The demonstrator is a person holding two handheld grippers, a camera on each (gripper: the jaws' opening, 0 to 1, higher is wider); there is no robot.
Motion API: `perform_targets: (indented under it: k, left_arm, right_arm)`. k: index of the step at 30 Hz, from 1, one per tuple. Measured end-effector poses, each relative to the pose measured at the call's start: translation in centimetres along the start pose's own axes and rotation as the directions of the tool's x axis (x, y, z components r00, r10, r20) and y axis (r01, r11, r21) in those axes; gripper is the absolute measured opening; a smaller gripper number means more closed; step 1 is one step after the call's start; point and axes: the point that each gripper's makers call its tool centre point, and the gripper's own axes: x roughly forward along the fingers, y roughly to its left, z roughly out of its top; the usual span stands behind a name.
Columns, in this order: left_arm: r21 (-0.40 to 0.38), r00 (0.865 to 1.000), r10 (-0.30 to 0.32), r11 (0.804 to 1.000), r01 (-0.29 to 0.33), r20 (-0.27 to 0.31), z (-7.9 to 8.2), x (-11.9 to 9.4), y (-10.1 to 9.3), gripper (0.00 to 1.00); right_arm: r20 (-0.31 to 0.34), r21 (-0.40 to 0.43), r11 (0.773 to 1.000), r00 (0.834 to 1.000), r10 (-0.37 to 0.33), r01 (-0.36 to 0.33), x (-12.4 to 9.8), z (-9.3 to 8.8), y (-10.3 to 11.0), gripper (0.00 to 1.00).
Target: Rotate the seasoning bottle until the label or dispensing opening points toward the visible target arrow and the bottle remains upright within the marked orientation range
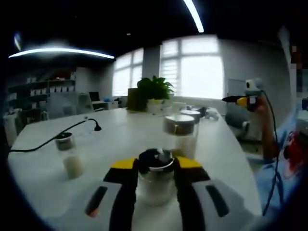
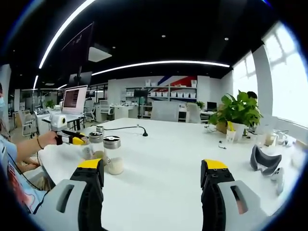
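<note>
Your left tongs (image 1: 155, 178) pinch the seasoning bottle (image 1: 156, 177) at its glass body, one black, yellow-tipped jaw pressed against each side; the bottle stands upright on the white surface (image 1: 120, 139), its dark lid just above the jaw tips. Beyond it in the left gripper view stand two more bottles with silver lids (image 1: 182, 132), close together, and a smaller shaker (image 1: 69, 155) sits well apart to the left, near a black cable (image 1: 57, 134) that runs across the surface. A potted plant (image 1: 155, 91) stands at the far end before the bright windows. Your right tongs (image 2: 154, 175) are spread wide with nothing between the jaws, hovering above bare surface. In the right gripper view the left tongs appear at the left edge, at a cluster of silver-lidded bottles (image 2: 112, 155); I cannot tell there which one they pinch. A laptop (image 2: 74, 98) sits behind them, and a grey headset (image 2: 265, 161) lies to the right.
</note>
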Motion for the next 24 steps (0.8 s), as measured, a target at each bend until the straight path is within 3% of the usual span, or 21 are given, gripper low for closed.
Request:
perform_targets:
  k: [5, 14, 18, 24]
  left_arm:
    - [0.017, 0.996, -0.088, 0.996, 0.088, -0.016, -0.03, 0.19, -0.2, 0.32]
    - [0.048, 0.984, -0.178, 0.983, 0.179, -0.024, -0.07, 0.34, -0.36, 0.32]
    - [0.074, 0.962, -0.261, 0.961, 0.267, -0.084, -0.21, 0.16, -0.62, 0.32]
    - [0.087, 0.948, -0.291, 0.949, 0.303, -0.126, -0.18, 0.35, -0.68, 0.32]
  right_arm:
    - [-0.009, -0.009, 1.0, 1.0, 0.009, -0.009, 0.15, -0.12, 0.3, 0.85]
    - [-0.023, -0.017, 1.0, 1.0, 0.017, -0.017, 0.25, -0.33, 0.36, 0.85]
    - [-0.017, -0.02, 1.0, 1.0, 0.021, -0.021, 0.33, -0.22, 0.32, 0.85]
    - [-0.02, -0.03, 0.999, 0.999, 0.037, -0.038, 0.44, -0.18, 0.62, 0.85]
